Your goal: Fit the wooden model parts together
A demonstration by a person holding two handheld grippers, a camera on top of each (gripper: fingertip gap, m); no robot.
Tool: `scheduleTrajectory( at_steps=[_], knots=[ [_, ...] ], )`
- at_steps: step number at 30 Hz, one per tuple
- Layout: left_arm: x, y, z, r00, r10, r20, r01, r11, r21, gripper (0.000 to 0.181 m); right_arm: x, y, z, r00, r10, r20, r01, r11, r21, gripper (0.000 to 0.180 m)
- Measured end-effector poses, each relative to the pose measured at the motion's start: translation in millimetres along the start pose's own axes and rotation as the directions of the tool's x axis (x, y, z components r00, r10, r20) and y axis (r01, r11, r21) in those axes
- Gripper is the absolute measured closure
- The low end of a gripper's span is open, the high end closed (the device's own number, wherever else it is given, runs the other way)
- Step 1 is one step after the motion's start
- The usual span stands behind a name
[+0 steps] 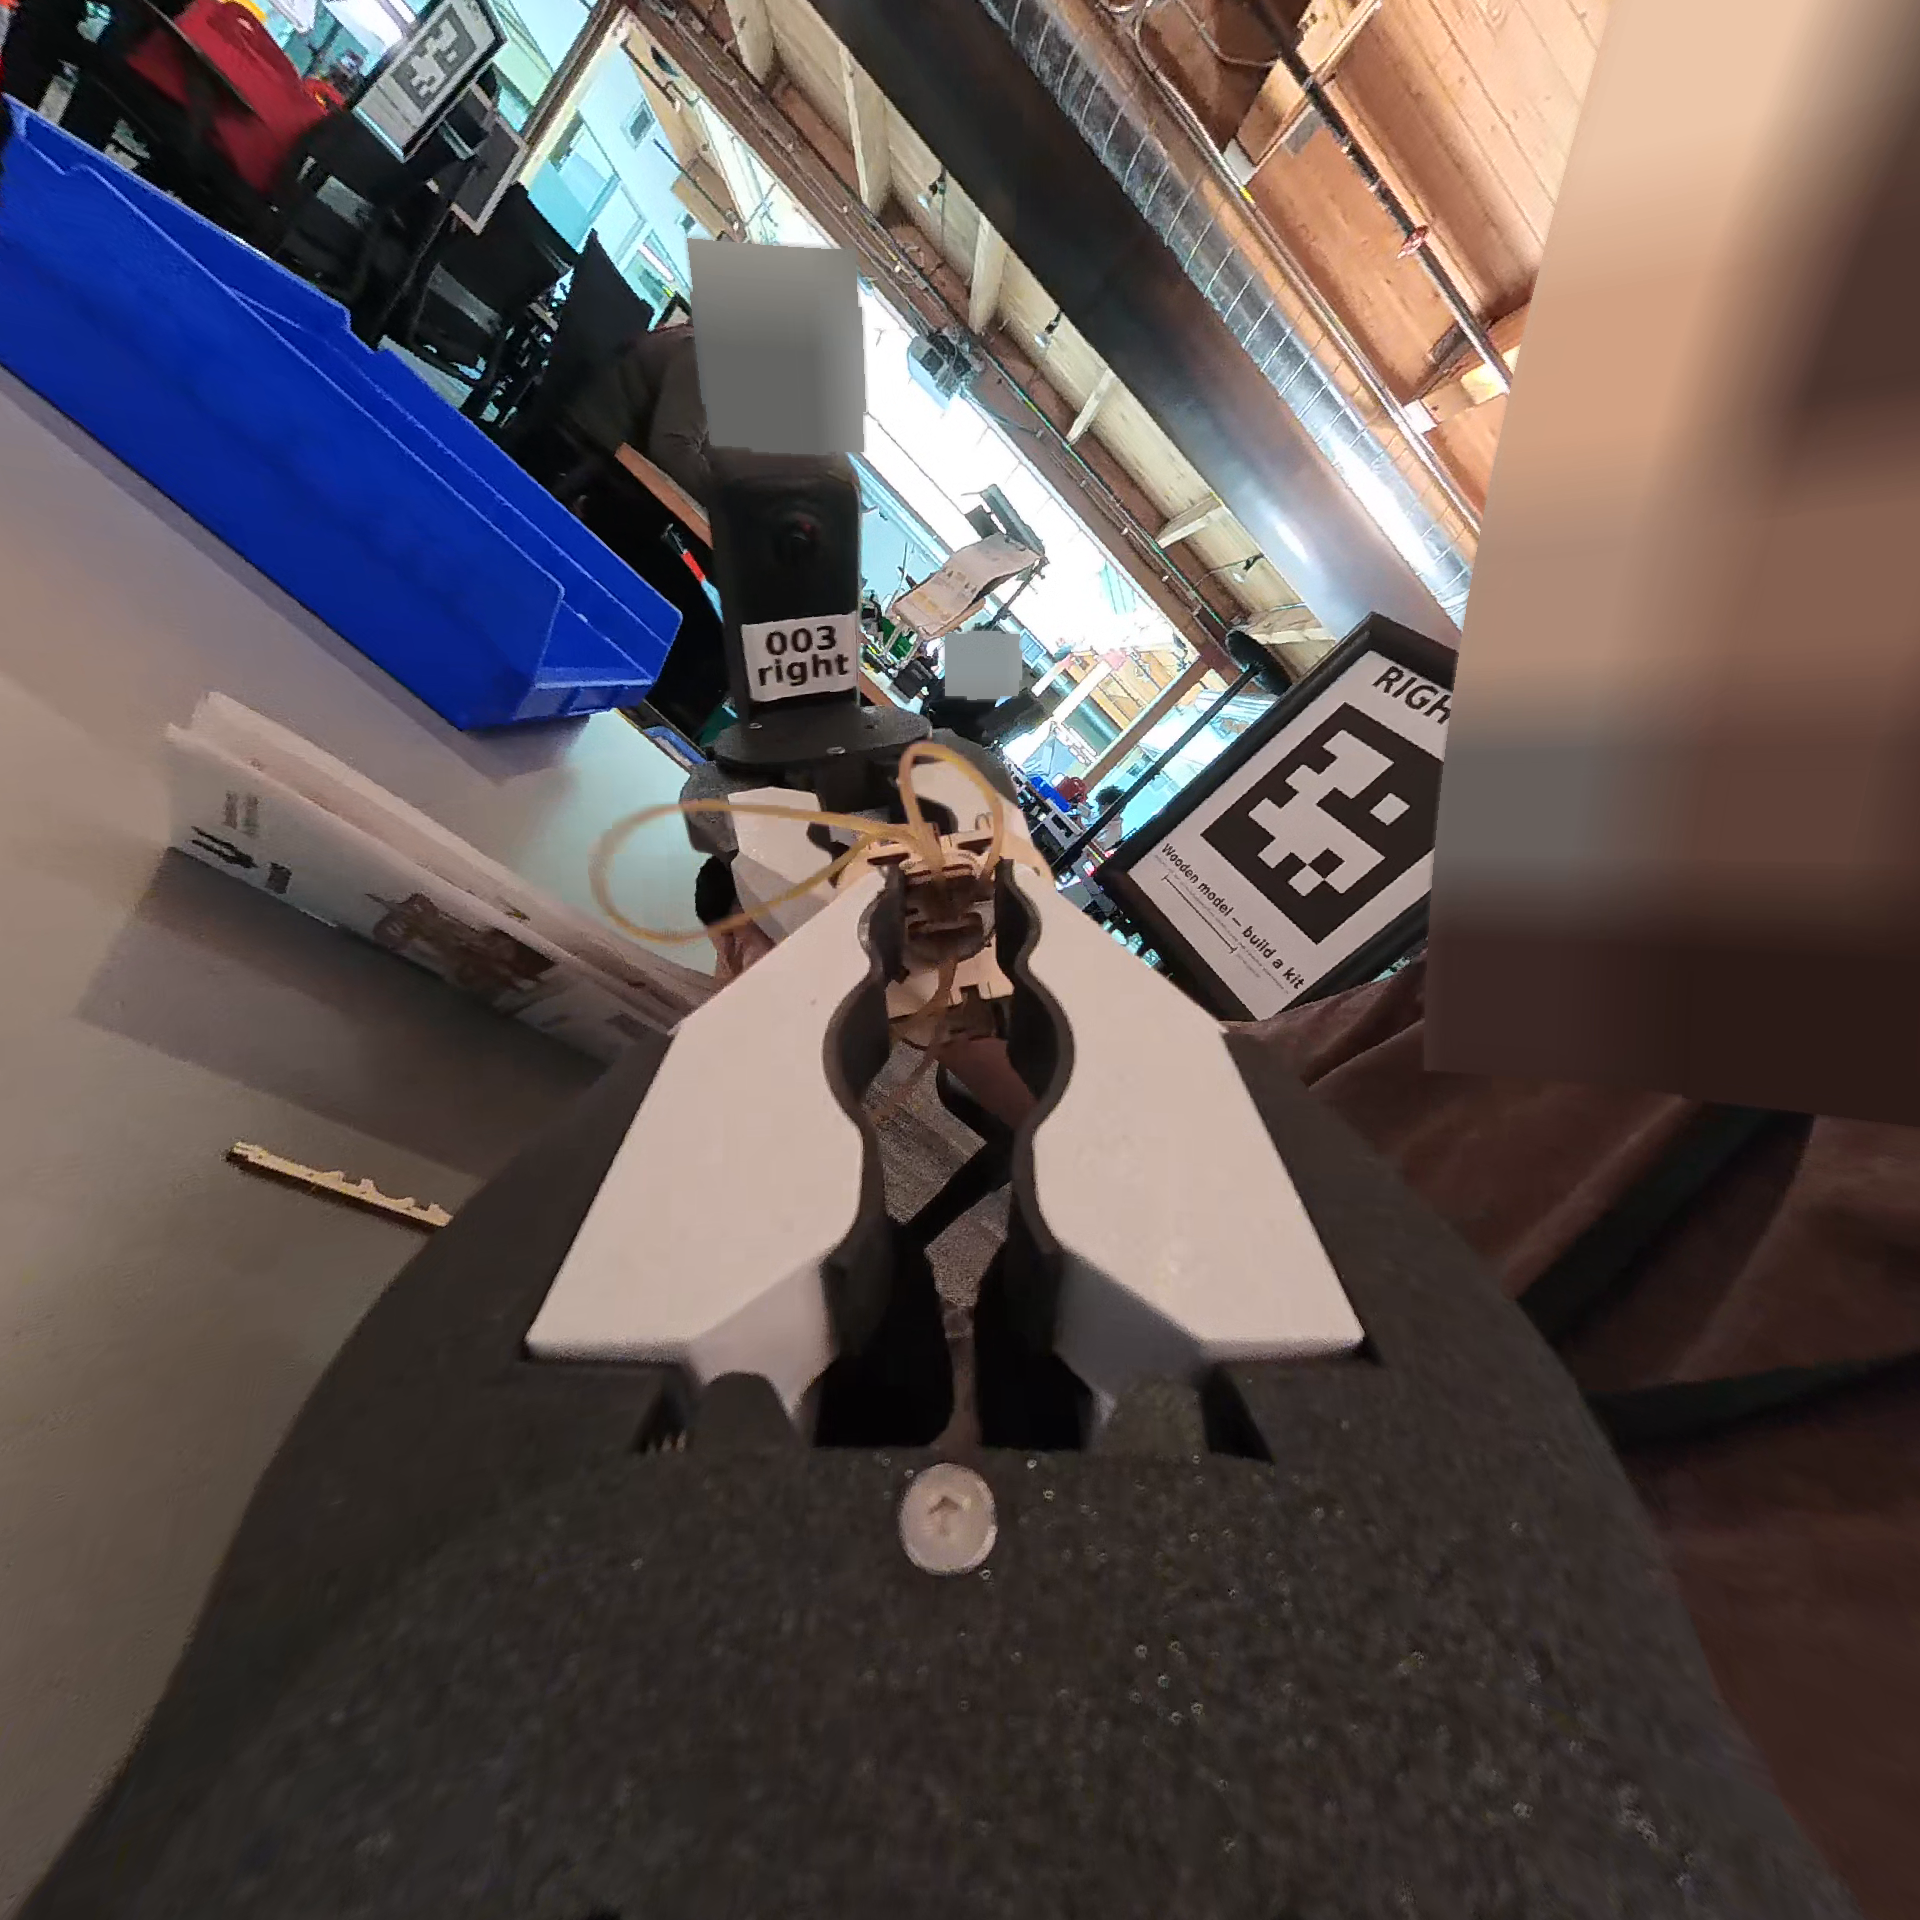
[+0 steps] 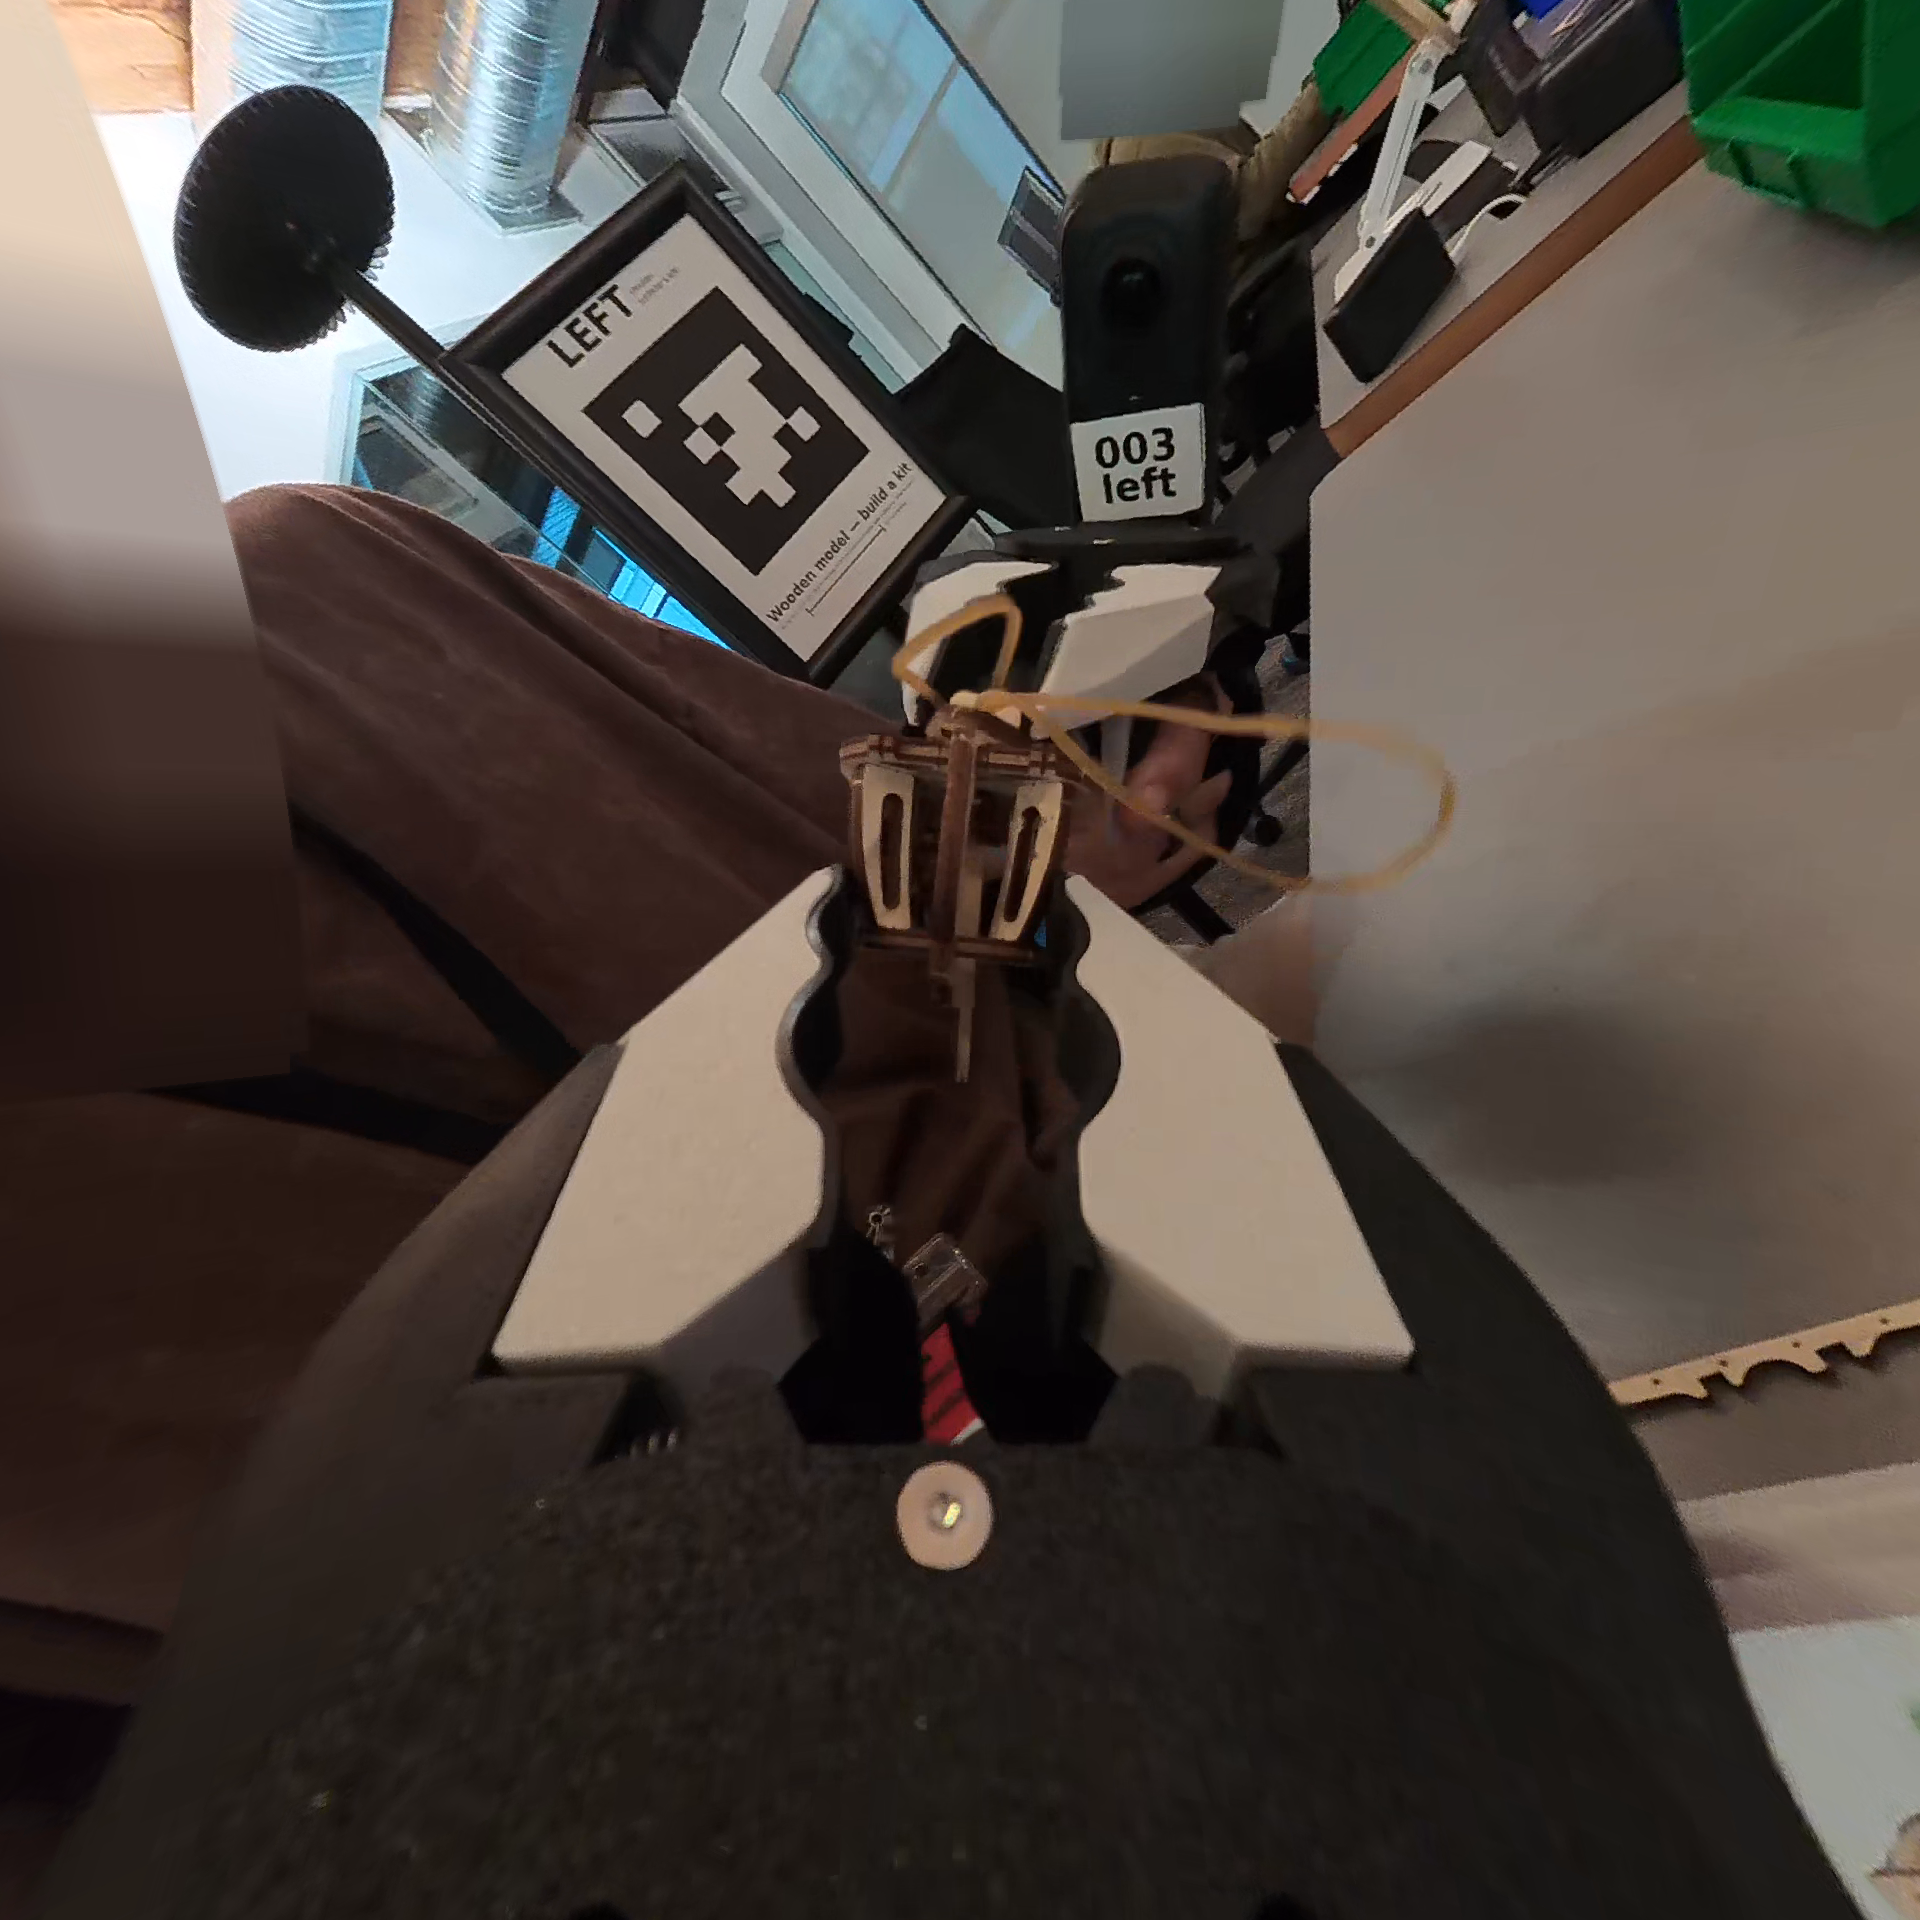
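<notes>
A small wooden model assembly [image 2: 954, 844] with a tan rubber band [image 2: 1351, 821] looped off it hangs in the air between both grippers, beyond the table edge. My right gripper [image 2: 956, 894] is shut on its near end. My left gripper [image 2: 1013, 717] faces it from the far side. In the left wrist view the left gripper [image 1: 948, 894] is shut on the same model [image 1: 948, 935], the rubber band [image 1: 644, 883] loops out to the left, and the right gripper [image 1: 883, 842] faces it from just behind the model.
A blue bin [image 1: 312, 416] and an instruction booklet [image 1: 416, 894] lie on the grey table [image 1: 156, 1039]. A notched wooden strip [image 1: 343, 1184] lies near the table edge and shows in the right wrist view [image 2: 1766, 1351]. A framed marker sign [image 2: 717, 447] stands behind. A person's brown-clothed lap [image 2: 520, 779] is below.
</notes>
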State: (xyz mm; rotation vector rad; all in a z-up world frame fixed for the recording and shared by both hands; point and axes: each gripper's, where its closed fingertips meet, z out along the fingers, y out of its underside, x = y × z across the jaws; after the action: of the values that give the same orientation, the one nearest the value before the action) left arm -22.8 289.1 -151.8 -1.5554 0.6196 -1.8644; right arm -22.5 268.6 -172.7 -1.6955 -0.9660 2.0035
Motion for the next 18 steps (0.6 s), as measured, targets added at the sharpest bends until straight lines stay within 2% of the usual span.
scheduleTrajectory(
  at_steps=[9, 18],
  knots=[
    [-13, 3, -3, 0.998, -0.028, 0.055, 0.029, 0.999, -0.020, 0.167, 13, 2, -2, 0.998, 0.003, -0.066, -0.004, 1.000, -0.012, 0.144],
    [-20, 7, -5, 0.994, 0.004, 0.113, 0.001, 0.999, -0.050, 0.167, 21, 6, -2, 0.993, 0.011, -0.115, -0.015, 0.999, -0.037, 0.144]
  ],
)
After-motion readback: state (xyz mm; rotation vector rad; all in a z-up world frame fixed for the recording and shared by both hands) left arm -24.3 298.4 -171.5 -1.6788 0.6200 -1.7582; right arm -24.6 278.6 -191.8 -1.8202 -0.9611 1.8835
